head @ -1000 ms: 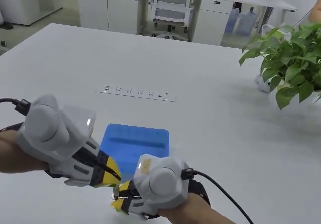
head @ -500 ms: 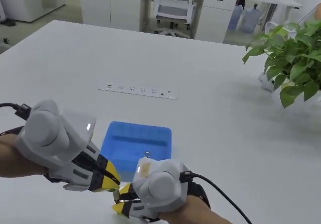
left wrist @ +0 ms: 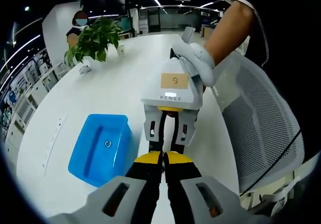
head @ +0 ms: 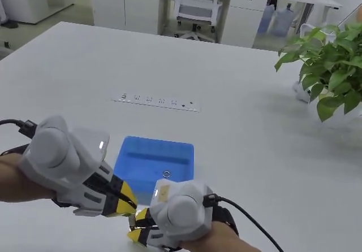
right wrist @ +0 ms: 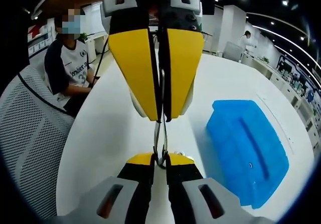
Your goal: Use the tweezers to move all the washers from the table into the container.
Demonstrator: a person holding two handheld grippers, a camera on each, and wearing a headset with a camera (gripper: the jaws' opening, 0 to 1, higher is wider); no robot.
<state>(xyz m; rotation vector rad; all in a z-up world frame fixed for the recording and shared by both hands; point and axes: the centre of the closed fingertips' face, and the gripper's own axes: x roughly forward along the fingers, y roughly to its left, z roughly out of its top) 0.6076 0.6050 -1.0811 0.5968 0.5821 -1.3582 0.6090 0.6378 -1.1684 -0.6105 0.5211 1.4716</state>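
A blue container (head: 148,157) sits on the white table just beyond both grippers, with one small washer (head: 166,174) lying in it. My left gripper (head: 130,201) comes in from the left and my right gripper (head: 133,229) from the bottom, with their yellow jaw tips nearly meeting. In the right gripper view, thin metal tweezers (right wrist: 161,128) run from my right gripper (right wrist: 160,159) up between the other gripper's yellow jaws, and both pairs are shut on them. The left gripper view has my left gripper (left wrist: 163,156) shut, the container (left wrist: 93,156) and the washer (left wrist: 108,143) to its left.
A flush socket strip (head: 155,101) lies in the table (head: 243,133) beyond the container. A potted plant (head: 331,65) stands at the far right edge. A mesh chair (left wrist: 256,133) and a seated person (right wrist: 70,63) are close behind the near table edge.
A washer now lies in the blue container, where none showed one second ago. Both grippers have stayed almost still, tip to tip; the head camera has tilted slightly.
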